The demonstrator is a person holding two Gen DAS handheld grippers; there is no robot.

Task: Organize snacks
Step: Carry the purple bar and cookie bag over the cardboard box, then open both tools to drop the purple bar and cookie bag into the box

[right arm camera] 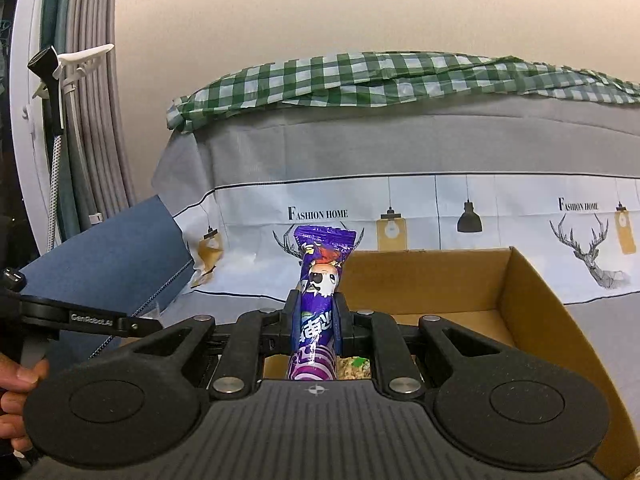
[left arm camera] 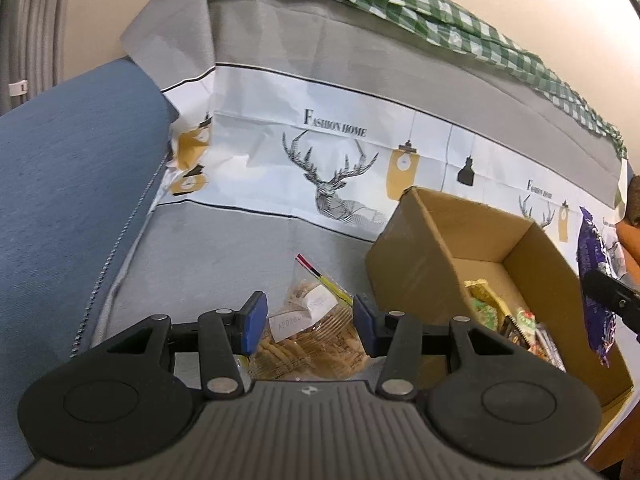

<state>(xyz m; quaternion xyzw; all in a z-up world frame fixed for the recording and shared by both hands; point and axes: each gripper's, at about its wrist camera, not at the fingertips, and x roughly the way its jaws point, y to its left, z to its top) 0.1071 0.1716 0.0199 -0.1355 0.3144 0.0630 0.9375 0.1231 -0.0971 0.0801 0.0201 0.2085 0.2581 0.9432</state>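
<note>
The right gripper (right arm camera: pixel 316 322) is pinched tight on a purple snack packet (right arm camera: pixel 320 280), whose lower end is cut off behind the gripper's body, so its full length cannot be seen. The packet's long axis runs forward along the fingers, its crimped end pointing up and away toward the sofa cover; a cartoon face and white characters show on the wrapper, but the characters are half hidden by the pads and cannot be read. Just beyond and to the right of this gripper sits the open cardboard box (right arm camera: pixel 520 292), with only a scrap of a green-and-beige wrapper visible below the fingers. The left gripper (left arm camera: pixel 308 320) stands spread, its blue pads clear of the clear bag of biscuits (left arm camera: pixel 316 332) lying between and just ahead of them on the grey cover; the bag's white stickers carry print too blurred to read. To its right the box holds several small packets (left arm camera: pixel 504 316), partly hidden by the box wall. The cover (left arm camera: pixel 256 128) reads "FASHION HOME" above a deer drawing.
</note>
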